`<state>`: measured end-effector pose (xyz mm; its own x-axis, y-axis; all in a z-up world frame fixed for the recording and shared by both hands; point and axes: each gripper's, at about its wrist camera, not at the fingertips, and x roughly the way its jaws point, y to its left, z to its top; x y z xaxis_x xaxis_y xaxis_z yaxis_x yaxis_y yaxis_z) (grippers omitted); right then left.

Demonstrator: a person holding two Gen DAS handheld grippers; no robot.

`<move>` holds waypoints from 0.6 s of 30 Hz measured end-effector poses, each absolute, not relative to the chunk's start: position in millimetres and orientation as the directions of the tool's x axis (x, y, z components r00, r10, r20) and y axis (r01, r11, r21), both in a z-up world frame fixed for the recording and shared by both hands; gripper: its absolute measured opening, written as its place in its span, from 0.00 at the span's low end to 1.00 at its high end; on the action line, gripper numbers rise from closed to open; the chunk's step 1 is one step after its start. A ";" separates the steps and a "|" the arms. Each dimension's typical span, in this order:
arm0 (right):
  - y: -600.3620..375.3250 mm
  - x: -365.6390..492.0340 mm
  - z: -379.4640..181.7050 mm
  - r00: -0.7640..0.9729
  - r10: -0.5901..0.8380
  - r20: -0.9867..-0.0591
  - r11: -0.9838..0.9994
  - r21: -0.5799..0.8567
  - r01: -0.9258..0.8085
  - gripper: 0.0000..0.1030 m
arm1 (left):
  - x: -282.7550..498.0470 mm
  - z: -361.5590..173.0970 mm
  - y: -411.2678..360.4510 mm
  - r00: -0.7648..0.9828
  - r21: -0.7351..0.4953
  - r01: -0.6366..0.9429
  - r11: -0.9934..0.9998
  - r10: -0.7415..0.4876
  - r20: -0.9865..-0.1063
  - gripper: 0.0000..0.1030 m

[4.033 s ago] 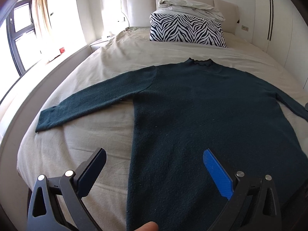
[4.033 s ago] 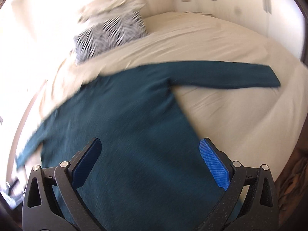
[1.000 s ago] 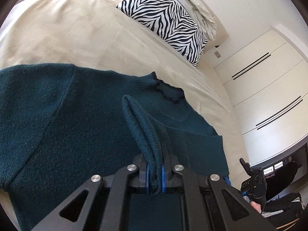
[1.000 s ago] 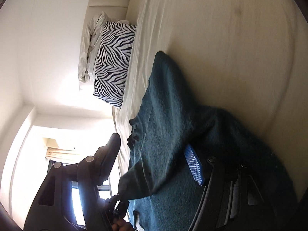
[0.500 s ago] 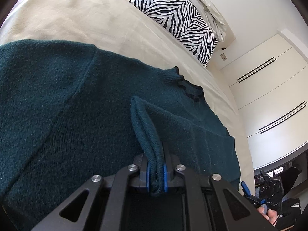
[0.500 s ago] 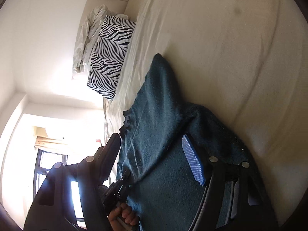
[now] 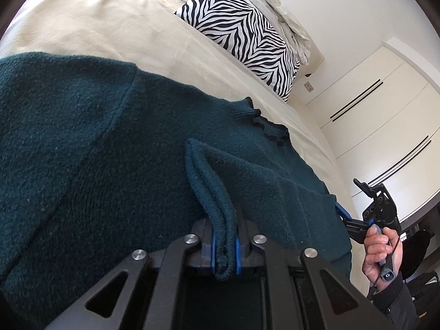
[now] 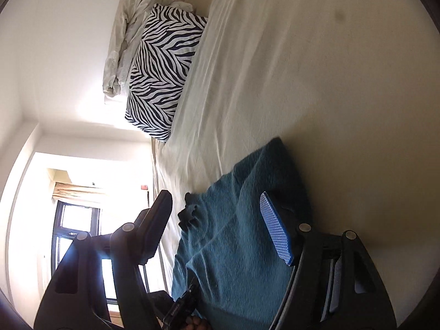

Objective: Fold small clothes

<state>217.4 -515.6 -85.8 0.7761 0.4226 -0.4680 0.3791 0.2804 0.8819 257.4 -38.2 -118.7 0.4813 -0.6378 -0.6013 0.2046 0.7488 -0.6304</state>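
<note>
A dark teal sweater (image 7: pixel 82 151) lies on the beige bed (image 7: pixel 110 33), its collar (image 7: pixel 264 126) toward the pillows. My left gripper (image 7: pixel 224 244) is shut on the cuff of a sleeve (image 7: pixel 209 181) and holds it over the sweater's body. My right gripper (image 8: pixel 220 228) is open, rolled on its side at the sweater's right edge, with the sweater (image 8: pixel 233 242) showing between its jaws. It also shows in the left wrist view (image 7: pixel 357 220), held in a hand at the bed's right side.
A zebra-striped pillow (image 7: pixel 242 35) and a crumpled white cover (image 7: pixel 277 2) lie at the head of the bed. White wardrobe doors (image 7: pixel 385 115) stand to the right. A window (image 8: pixel 74 225) is on the far side.
My left gripper has carried the sleeve cuff further across the sweater's body. My right gripper has let go of the sweater's edge, stayed open and drawn back toward the bed's right side.
</note>
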 end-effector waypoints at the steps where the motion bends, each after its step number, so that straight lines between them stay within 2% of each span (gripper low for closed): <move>1: -517.2 223.2 -91.2 0.765 0.435 -0.475 0.278 0.879 0.388 0.64 | 257.4 -119.2 -37.9 0.482 -0.631 0.206 0.748 -0.639 -0.599 0.13; 11: -489.6 180.4 -91.9 0.690 0.570 -0.446 0.303 0.895 0.329 0.63 | 257.8 -120.0 -37.4 0.482 -0.636 0.207 0.743 -0.644 -0.594 0.13; 18: -490.8 132.6 -108.7 0.738 0.565 -0.369 0.228 0.929 0.291 0.62 | 259.2 -120.1 -36.7 0.473 -0.642 0.201 0.740 -0.647 -0.598 0.13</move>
<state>132.6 -490.8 -108.7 0.7381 0.5648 -0.3692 0.2905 0.2278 0.9294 259.2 -36.7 -120.1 0.4729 -0.6469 -0.5982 0.2008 0.7402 -0.6417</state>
